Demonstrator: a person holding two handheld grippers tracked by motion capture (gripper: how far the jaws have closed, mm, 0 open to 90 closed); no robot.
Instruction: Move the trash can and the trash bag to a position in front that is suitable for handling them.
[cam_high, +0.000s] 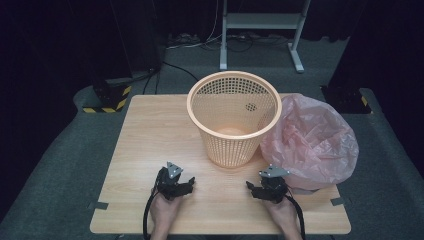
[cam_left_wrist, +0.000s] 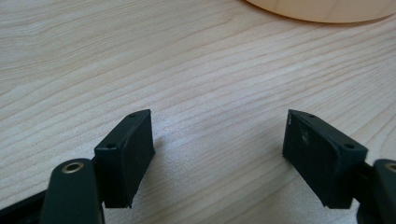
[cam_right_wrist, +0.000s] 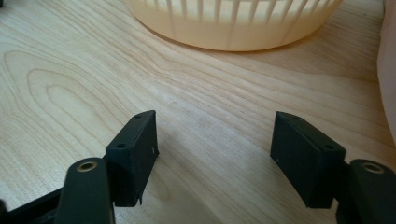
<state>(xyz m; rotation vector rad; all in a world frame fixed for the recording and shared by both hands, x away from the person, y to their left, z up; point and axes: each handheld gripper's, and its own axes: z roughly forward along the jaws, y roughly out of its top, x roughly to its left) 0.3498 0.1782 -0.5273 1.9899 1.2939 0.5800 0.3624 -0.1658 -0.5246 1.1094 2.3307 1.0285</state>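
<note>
Basket (cam_high: 233, 117) stands upright beside pink bag (cam_high: 312, 142); both grippers' fingers (cam_left_wrist: 126, 156) gape, holding nothing.

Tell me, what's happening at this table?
A person holds a left gripper and a right gripper, both resting open on the wooden table and gripping nothing. Ahead stands an empty orange basket, with a crumpled pink plastic bag lying against its side. Nothing has been picked up yet.

Matt wood-grain table (cam_high: 150, 150), perforated plastic basket (cam_high: 233, 117), crinkled glossy plastic bag (cam_high: 315, 142).
</note>
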